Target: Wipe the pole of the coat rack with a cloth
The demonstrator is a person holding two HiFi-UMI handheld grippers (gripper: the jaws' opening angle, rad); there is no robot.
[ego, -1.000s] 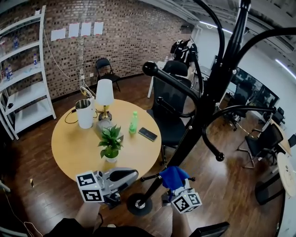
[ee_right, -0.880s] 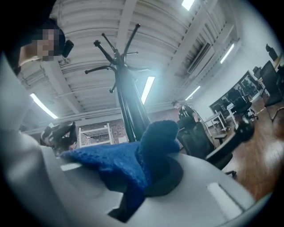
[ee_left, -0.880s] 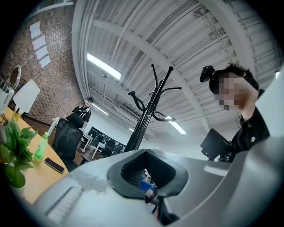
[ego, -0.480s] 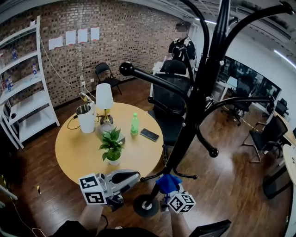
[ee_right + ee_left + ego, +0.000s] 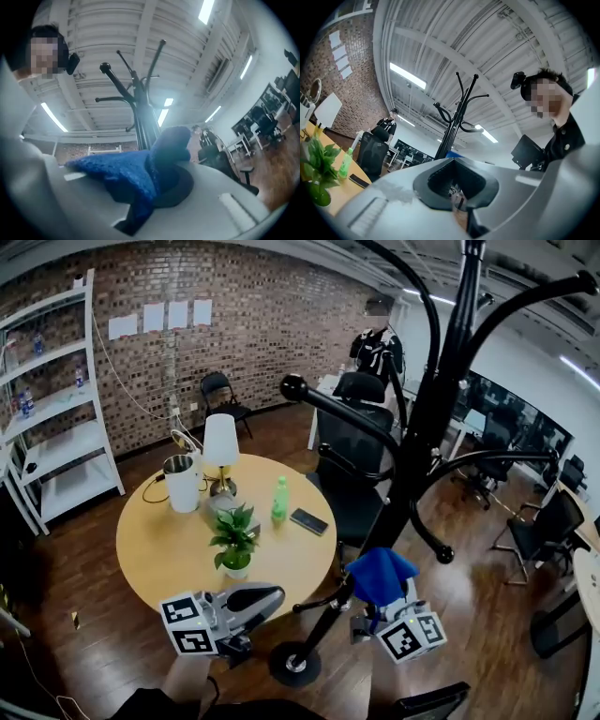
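The black coat rack pole (image 5: 413, 474) rises from its round base (image 5: 294, 664) to curved hooks overhead. My right gripper (image 5: 386, 604) is shut on a blue cloth (image 5: 380, 572), held right beside the pole's lower part; I cannot tell whether the cloth touches it. In the right gripper view the blue cloth (image 5: 126, 173) bulges over the jaws of my right gripper (image 5: 153, 183), and the pole (image 5: 140, 123) stands just behind. My left gripper (image 5: 246, 600) hovers left of the base, shut and holding nothing. The left gripper (image 5: 457, 188) in its own view points up at the pole (image 5: 452, 127).
A round wooden table (image 5: 159, 549) at the left carries a lamp (image 5: 221, 442), kettle (image 5: 182, 483), potted plant (image 5: 234, 538), green bottle (image 5: 279, 500) and phone (image 5: 308, 521). A black office chair (image 5: 351, 460) stands behind the pole. White shelving (image 5: 56, 427) lines the left wall. A person (image 5: 375, 343) stands far back.
My right gripper has gone up and to the right along the pole with the blue cloth. The left gripper has stayed in place.
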